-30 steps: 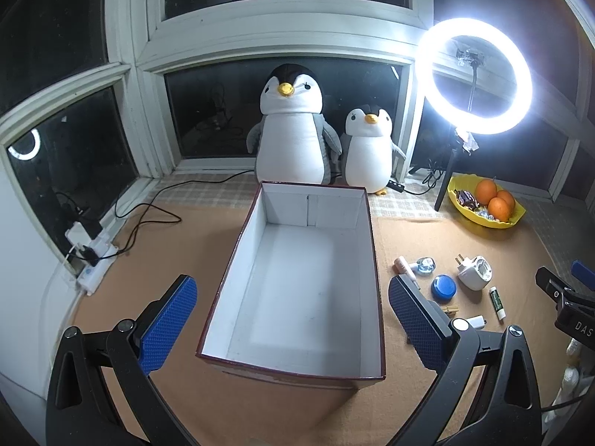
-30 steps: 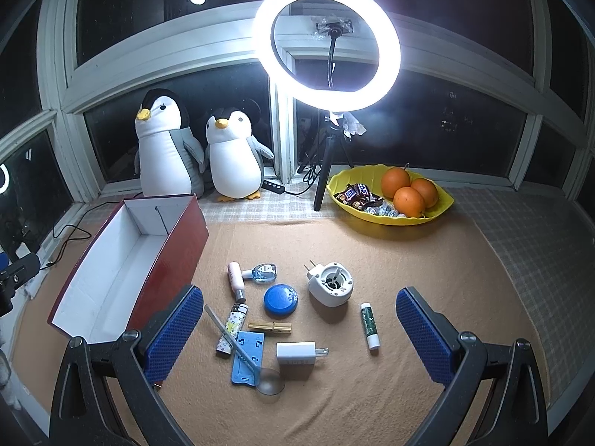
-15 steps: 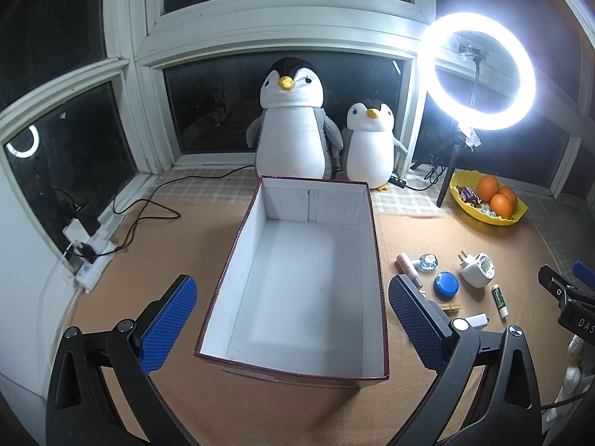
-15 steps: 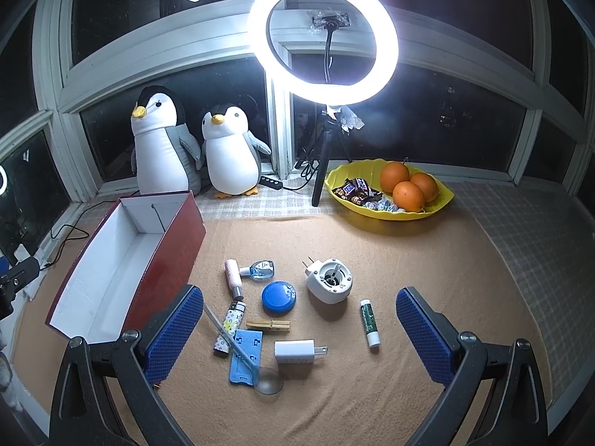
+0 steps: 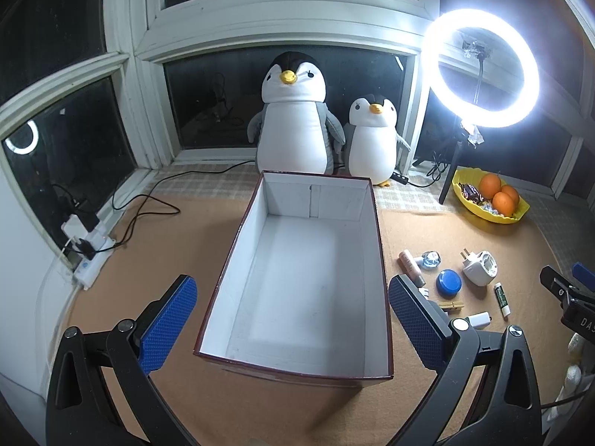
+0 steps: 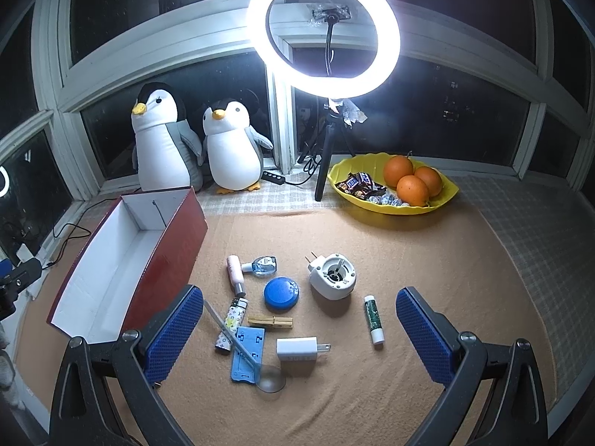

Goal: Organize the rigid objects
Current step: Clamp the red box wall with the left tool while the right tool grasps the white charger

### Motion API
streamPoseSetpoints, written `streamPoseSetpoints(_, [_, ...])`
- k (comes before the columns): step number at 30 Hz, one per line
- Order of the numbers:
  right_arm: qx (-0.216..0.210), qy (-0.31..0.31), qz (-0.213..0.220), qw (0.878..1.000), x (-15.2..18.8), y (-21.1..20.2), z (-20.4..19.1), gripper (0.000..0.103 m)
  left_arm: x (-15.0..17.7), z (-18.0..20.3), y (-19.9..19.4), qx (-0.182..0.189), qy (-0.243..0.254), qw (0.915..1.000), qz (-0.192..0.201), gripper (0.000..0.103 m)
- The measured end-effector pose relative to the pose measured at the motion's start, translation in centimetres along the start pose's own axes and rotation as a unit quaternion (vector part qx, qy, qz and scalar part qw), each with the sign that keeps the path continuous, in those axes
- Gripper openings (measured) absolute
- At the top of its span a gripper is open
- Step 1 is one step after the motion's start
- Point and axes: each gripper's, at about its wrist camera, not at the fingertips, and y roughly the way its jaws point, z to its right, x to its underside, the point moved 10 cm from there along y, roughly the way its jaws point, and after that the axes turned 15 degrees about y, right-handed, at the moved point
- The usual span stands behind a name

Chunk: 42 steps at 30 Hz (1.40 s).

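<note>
An empty box [image 5: 256, 238] with a white inside and dark red outer walls [image 6: 167, 260] rests on the tan mat. My left gripper [image 5: 293, 319] hangs open above its near end, holding nothing. To the right of the box lie several small items: a blue round lid [image 6: 281, 293], a white plug adapter [image 6: 333, 276], a white charger [image 6: 297, 348], a lip balm stick [image 6: 373, 319], a wooden clothespin [image 6: 270, 322], a lighter [image 6: 231, 325], a blue holder [image 6: 248, 353], a pink tube [image 6: 235, 274] and a small glass bottle [image 6: 264, 264]. My right gripper [image 6: 297, 334] is open over them, empty.
Two plush penguins [image 5: 293, 119] [image 5: 373, 137] stand behind the box. A ring light on a stand [image 6: 323, 29] and a yellow bowl [image 6: 438, 200] of oranges and candy sit at the back right. A power strip with cables [image 5: 87, 245] lies at the left edge.
Both grippers have drifted slightly; the scene sits a little lower in the left view and a little left in the right view. Nothing was grasped or moved.
</note>
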Motion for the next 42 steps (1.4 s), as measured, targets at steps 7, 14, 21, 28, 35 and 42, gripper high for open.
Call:
streamPoseSetpoints(7, [-0.012,0.016,-0.015,1.0,0.1,0.5,1.2,0.102,1.8,-1.4,1.1,-0.008,-0.01,0.9997,-0.021,0.103])
streamPoseSetpoints(14, [-0.003,0.047,-0.04,0.998,1.0,1.9,4.7,0.102,5.2,-4.9,2.7,-0.018,-0.055,0.9962,-0.065,0.102])
streamPoseSetpoints(21, [0.012,0.066,-0.064,0.996,2.7,3.0,7.1,0.099,7.8,-8.3,3.3,-0.042,-0.089,0.9909,-0.092,0.102])
streamPoseSetpoints(28, [0.018,0.062,-0.084,0.994,4.4,3.2,7.1,0.093,8.1,-8.7,4.7,-0.046,-0.079,0.9895,-0.112,0.095])
streamPoseSetpoints(35, [0.039,0.073,-0.099,0.992,6.8,3.0,7.1,0.092,8.4,-8.0,6.9,-0.025,-0.069,0.9888,-0.13,0.072])
streamPoseSetpoints(42, [0.042,0.061,-0.109,0.991,8.6,4.8,5.6,0.092,8.3,-7.5,8.3,-0.01,-0.047,0.99,-0.133,0.057])
